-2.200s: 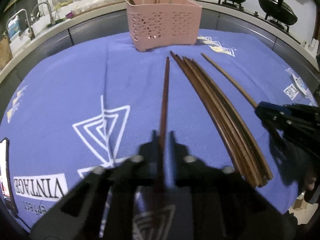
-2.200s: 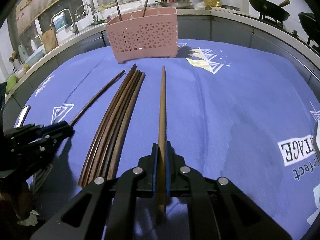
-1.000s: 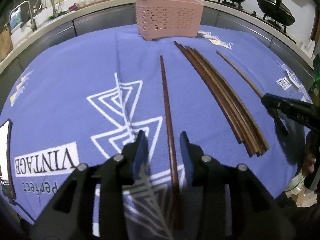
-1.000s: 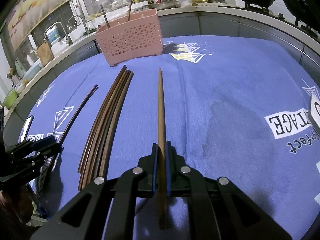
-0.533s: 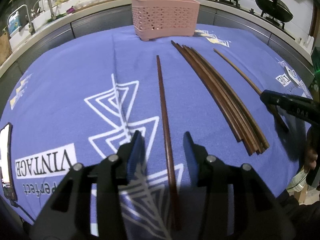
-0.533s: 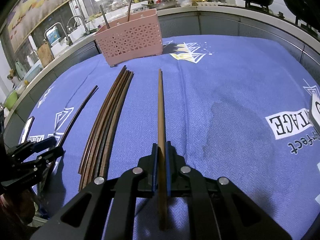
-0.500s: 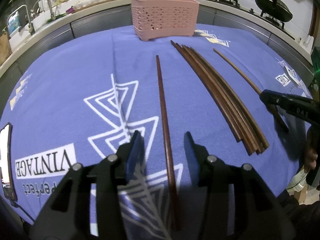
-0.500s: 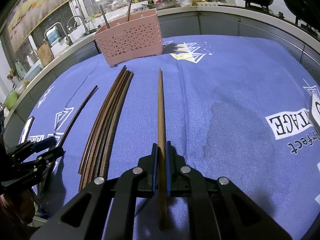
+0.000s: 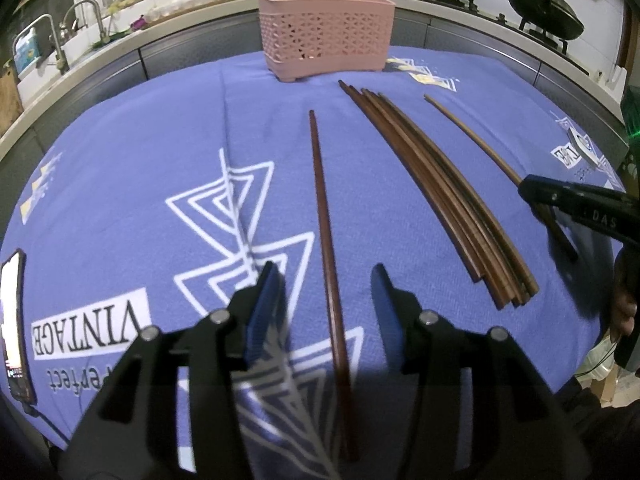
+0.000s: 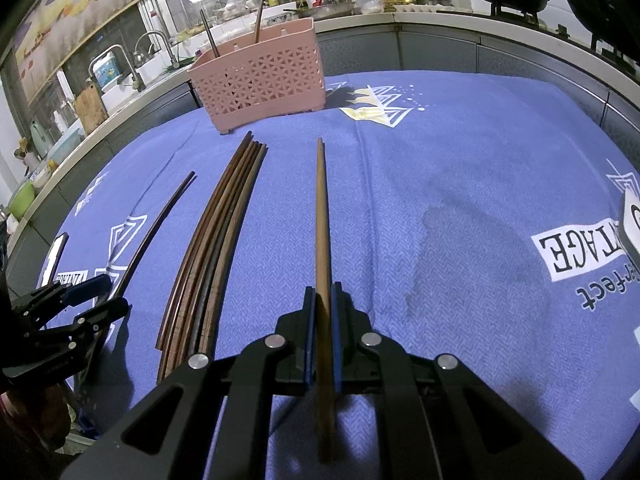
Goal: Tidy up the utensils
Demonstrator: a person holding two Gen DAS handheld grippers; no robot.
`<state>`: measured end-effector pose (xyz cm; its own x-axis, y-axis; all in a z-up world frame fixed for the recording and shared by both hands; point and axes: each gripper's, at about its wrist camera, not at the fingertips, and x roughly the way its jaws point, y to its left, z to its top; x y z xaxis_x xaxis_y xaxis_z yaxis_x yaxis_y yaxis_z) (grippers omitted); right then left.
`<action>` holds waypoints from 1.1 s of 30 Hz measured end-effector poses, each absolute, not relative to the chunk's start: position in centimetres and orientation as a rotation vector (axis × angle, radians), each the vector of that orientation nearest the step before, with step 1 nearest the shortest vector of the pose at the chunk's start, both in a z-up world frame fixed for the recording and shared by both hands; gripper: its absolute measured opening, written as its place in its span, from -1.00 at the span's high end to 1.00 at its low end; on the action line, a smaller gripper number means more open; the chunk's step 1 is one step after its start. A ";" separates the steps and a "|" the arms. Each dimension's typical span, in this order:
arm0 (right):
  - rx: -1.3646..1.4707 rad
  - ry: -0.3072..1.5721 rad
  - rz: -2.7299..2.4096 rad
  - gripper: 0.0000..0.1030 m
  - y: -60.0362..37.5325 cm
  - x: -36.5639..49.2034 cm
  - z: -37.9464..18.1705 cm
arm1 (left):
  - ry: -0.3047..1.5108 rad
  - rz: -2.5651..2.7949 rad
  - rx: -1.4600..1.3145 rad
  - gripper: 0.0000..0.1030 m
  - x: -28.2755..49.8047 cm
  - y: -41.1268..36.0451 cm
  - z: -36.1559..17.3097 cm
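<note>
Left wrist view: my left gripper [image 9: 326, 280] has its jaws parted, and they have just been opening; a dark chopstick [image 9: 326, 232] lies between them on the blue cloth [image 9: 120, 168], touching neither pad. Its long axis runs straight away from me, far tip aimed toward the pink basket [image 9: 324, 36] at the back of the counter. The near end passes under the gripper body and I cannot see where it stops.

To the right of it lies a bundle of chopsticks [image 9: 440, 196], side by side and roughly parallel, fanning slightly away from the single one toward the near edge. Further right I see my right gripper [image 9: 560, 200] from the side.

In the right wrist view, the right gripper [image 10: 322, 300] has its jaws closed on a lighter brown chopstick [image 10: 322, 216], pads pressing both sides. That stick also points away along the gripper's line, toward a spot just right of the basket, and its near end sticks out behind the pads. The bundle sits to its left, then the dark chopstick, with the left gripper [image 10: 100, 296] over its near end. Two utensils stand upright in the basket.
</note>
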<state>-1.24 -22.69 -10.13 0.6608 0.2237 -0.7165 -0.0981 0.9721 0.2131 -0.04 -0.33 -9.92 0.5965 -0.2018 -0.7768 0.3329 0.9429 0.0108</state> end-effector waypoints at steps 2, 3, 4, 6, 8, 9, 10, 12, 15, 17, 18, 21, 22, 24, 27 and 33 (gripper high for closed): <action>0.164 0.830 0.183 0.83 -22.7 -1.2 -10.1 | 0.879 -0.312 0.162 0.10 -0.1 -0.3 -9.9; 0.164 0.830 0.183 0.83 -22.7 -1.2 -10.1 | 0.879 -0.312 0.162 0.10 -0.1 -0.3 -9.9; 0.165 0.829 0.183 0.83 -22.7 -1.2 -10.1 | 0.879 -0.312 0.162 0.10 -0.1 -0.3 -9.9; 0.164 0.830 0.183 0.83 -22.8 -1.2 -10.1 | 0.878 -0.311 0.163 0.10 -0.1 -0.4 -9.9; 0.165 0.829 0.182 0.83 -22.7 -1.2 -10.1 | 0.877 -0.310 0.165 0.10 -0.1 -0.4 -10.0; 0.163 0.830 0.183 0.83 -22.7 -1.2 -10.1 | 0.877 -0.310 0.165 0.10 -0.1 -0.4 -10.0; 0.163 0.829 0.183 0.83 -22.7 -1.2 -10.1 | 0.877 -0.309 0.165 0.10 -0.1 -0.4 -10.0; 0.165 0.829 0.183 0.83 -22.7 -1.3 -10.1 | 0.877 -0.310 0.165 0.10 -0.1 -0.4 -10.0; 0.166 0.827 0.183 0.83 -22.8 -1.3 -10.1 | 0.877 -0.308 0.168 0.10 -0.1 -0.4 -10.0; 0.166 0.828 0.183 0.83 -22.8 -1.3 -10.1 | 0.876 -0.307 0.171 0.10 -0.1 -0.5 -10.0; 0.166 0.827 0.183 0.83 -22.8 -1.3 -10.1 | 0.875 -0.306 0.172 0.10 -0.1 -0.5 -10.0; 0.161 0.827 0.183 0.83 -22.7 -1.3 -10.1 | 0.874 -0.306 0.171 0.10 -0.1 -0.5 -10.0; 0.150 0.825 0.184 0.83 -22.6 -1.3 -10.1 | 0.874 -0.305 0.172 0.13 -0.2 -0.5 -10.0; 0.123 0.822 0.184 0.84 -22.4 -1.4 -10.0 | 0.867 -0.312 0.166 0.68 -0.2 -0.4 -9.9; 0.114 0.811 0.178 0.85 -22.3 -1.6 -9.9 | 0.889 -0.338 0.114 0.88 0.2 0.2 -9.7; 0.149 0.842 0.200 0.84 -22.8 -1.1 -10.0 | 0.904 -0.350 0.095 0.86 0.4 0.6 -9.7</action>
<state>-1.14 -22.82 -10.02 0.6491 0.2344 -0.7237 -0.1170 0.9708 0.2095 0.44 0.57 -9.68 0.5661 -0.2573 -0.7832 0.3369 0.9393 -0.0651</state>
